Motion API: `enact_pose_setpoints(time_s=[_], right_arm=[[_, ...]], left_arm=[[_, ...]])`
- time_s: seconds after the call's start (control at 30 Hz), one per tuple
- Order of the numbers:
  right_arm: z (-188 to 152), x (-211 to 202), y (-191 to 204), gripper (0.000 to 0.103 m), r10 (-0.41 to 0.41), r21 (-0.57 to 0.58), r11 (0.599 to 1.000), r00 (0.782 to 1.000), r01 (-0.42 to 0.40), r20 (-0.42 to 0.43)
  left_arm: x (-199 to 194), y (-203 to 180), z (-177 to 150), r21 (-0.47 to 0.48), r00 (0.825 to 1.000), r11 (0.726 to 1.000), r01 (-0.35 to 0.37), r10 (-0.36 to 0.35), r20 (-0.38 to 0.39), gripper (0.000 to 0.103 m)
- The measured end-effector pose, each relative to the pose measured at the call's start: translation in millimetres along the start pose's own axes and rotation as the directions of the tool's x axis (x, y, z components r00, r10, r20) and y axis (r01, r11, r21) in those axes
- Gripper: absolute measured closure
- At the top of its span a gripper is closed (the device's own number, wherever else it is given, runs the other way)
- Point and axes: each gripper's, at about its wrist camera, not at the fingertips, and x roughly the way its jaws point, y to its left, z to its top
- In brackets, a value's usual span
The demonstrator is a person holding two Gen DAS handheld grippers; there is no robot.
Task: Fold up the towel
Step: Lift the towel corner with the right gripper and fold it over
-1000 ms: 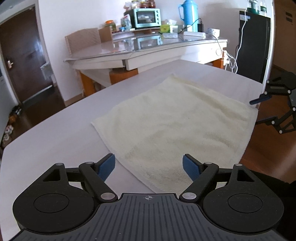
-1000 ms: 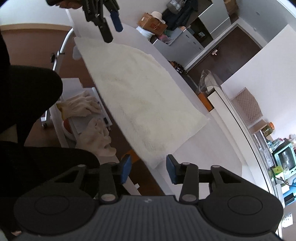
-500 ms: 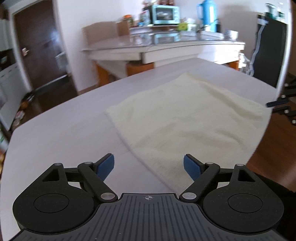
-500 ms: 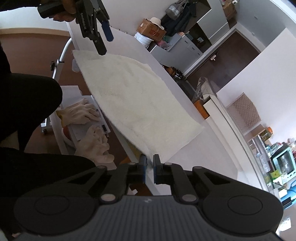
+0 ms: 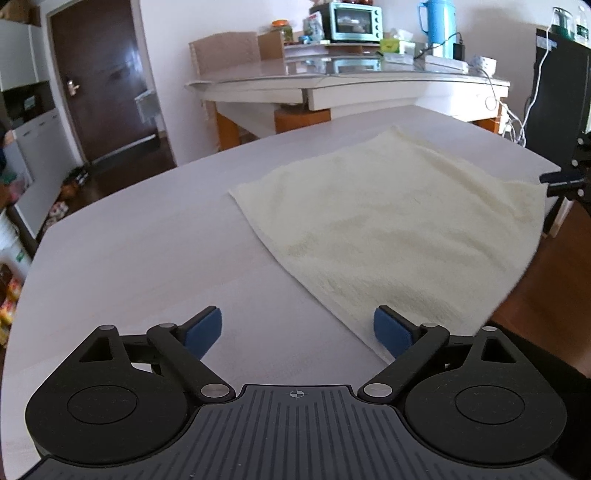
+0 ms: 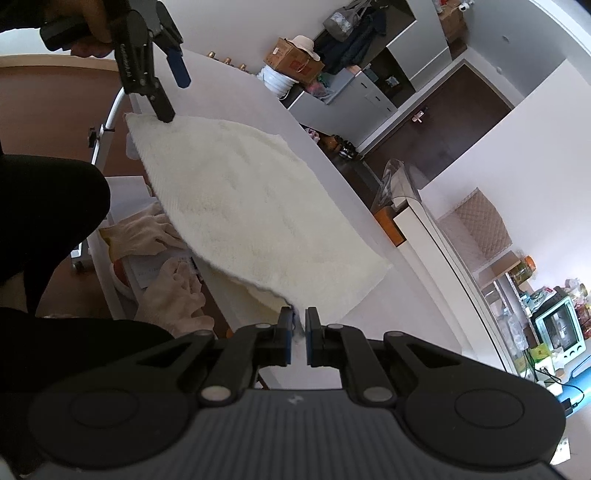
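Note:
A cream towel (image 5: 399, 229) lies spread flat on the white table (image 5: 147, 251); it also shows in the right wrist view (image 6: 243, 206). My left gripper (image 5: 297, 330) is open, low over the towel's near corner, which lies between its blue pads. In the right wrist view the left gripper (image 6: 173, 92) stands at the far corner, one finger touching the cloth. My right gripper (image 6: 298, 334) is shut on the towel's near corner and lifts that edge off the table. The right gripper (image 5: 565, 182) shows at the towel's far right corner in the left wrist view.
A second table (image 5: 351, 85) with a toaster oven (image 5: 354, 20) and a blue jug (image 5: 437, 26) stands behind. White gloves (image 6: 166, 295) lie on a low stand beside the table. A dark door (image 5: 103, 77) is at the far left.
My right gripper closed on the towel's corner and raised it. My left gripper swung left and came down to the opposite near corner, still open.

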Motion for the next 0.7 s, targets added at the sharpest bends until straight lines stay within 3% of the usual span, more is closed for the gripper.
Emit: enact_pose_setpoints(time_s=[0.3,0.7], right_arm=[[7.6,11.7,-6.9,0.095,-0.014,0.002,1.000,1.000,0.014,0.007],[10.5,16.5,-6.6,0.095,-0.016,-0.005,1.000,1.000,0.016,0.024]], left_arm=[[17.9,16.9,14.4,0.023,0.999,0.999,-0.039,0.039,0.007,0.008],[11.5,22.7,11.5,-0.017,0.999,0.999,-0.050,0.050,0.018,0.008]])
